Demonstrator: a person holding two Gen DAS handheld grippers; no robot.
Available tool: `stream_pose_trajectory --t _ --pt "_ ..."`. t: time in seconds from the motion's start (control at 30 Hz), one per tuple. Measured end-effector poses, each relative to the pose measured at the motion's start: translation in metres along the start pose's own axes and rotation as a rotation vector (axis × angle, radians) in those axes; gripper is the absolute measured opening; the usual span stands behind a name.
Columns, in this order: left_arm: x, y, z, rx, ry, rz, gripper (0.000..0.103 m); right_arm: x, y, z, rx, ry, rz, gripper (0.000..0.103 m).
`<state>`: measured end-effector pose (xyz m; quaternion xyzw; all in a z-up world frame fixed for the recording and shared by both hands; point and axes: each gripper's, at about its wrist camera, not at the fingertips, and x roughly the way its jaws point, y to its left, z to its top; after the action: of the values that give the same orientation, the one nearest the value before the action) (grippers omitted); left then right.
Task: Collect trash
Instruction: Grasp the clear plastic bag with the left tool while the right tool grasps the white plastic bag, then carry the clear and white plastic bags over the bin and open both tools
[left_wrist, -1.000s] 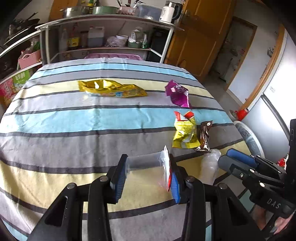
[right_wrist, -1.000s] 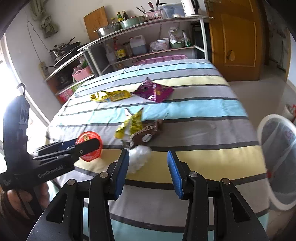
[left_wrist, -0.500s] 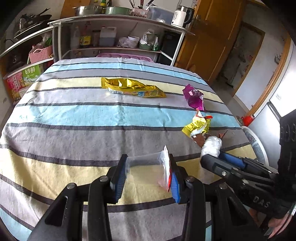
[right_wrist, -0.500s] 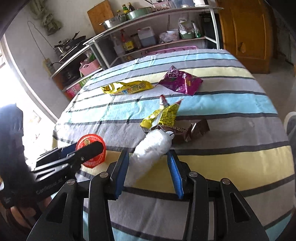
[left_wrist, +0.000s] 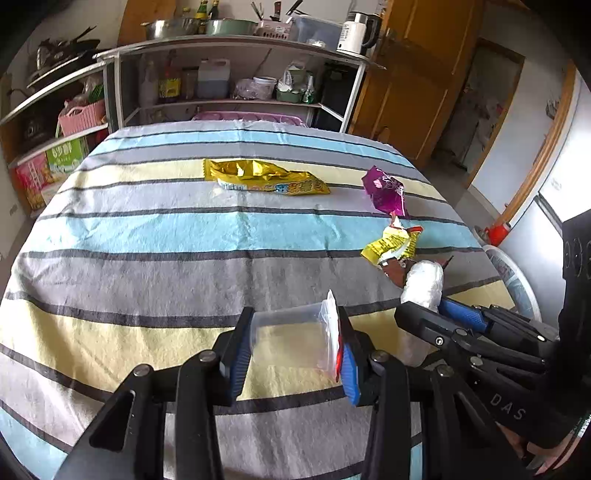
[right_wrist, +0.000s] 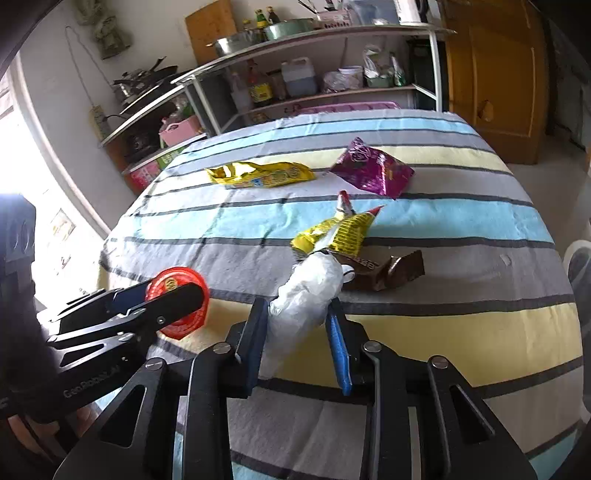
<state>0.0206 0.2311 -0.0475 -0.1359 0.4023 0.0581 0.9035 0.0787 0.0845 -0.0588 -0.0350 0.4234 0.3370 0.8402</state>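
Clear plastic fills the left gripper (left_wrist: 291, 347): its blue-padded jaws are closed on a transparent plastic cup with a red peel-back lid (left_wrist: 295, 328), held on its side above the striped tablecloth (left_wrist: 147, 236). From the right wrist view, the red lid faces the camera beside the black fingers.

Just to its right, the right gripper (right_wrist: 297, 332) has a crumpled white plastic wrapper (right_wrist: 306, 291) between its blue pads. The left pad touches the wrapper, while the right one looks barely clear of it, so I cannot tell whether the jaws are truly clamped.

As for progress, two pieces are in hand or nearly so, and nothing appears binned yet. A white round bin (left_wrist: 513, 280) stands off the table's right edge; what it holds is hidden.

Four pieces lie loose on the cloth:
- a long gold snack bag (right_wrist: 262, 173), far side of the table
- a purple foil packet (right_wrist: 371, 171), near the gold bag
- a yellow crumpled wrapper (right_wrist: 340, 232), just beyond the white one
- a brown chocolate wrapper (right_wrist: 384, 267), touching the yellow one

Most of the collecting seems to remain.
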Motion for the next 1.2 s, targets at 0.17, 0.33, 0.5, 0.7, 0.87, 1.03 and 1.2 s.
stream_pose_trajectory --t 0.17,0.33,0.5,0.7,0.87,1.03,1.2 --pt "-0.004 -0.008 0.001 0.018 -0.010 -0.001 0.043 -0.007 0.001 -0.003 -0.012 -0.017 0.001 0.028" --pt "-0.011 -0.017 0.003 0.039 -0.021 -0.002 0.043 -0.020 -0.001 -0.006 -0.023 -0.044 -0.020 0.028" --pt "-0.017 -0.030 0.005 0.066 -0.036 -0.003 0.043 -0.038 -0.014 -0.006 0.004 -0.074 -0.033 0.028" --pt "-0.022 -0.053 0.008 0.110 -0.050 -0.010 0.043 -0.059 -0.034 -0.008 0.046 -0.106 -0.044 0.028" --pt "-0.026 -0.078 0.011 0.150 -0.063 -0.036 0.043 -0.079 -0.050 -0.011 0.073 -0.137 -0.058 0.028" --pt "-0.025 -0.109 0.014 0.199 -0.069 -0.071 0.043 -0.102 -0.070 -0.015 0.105 -0.176 -0.095 0.028" --pt "-0.022 -0.144 0.018 0.250 -0.074 -0.116 0.043 -0.122 -0.095 -0.019 0.146 -0.202 -0.135 0.028"
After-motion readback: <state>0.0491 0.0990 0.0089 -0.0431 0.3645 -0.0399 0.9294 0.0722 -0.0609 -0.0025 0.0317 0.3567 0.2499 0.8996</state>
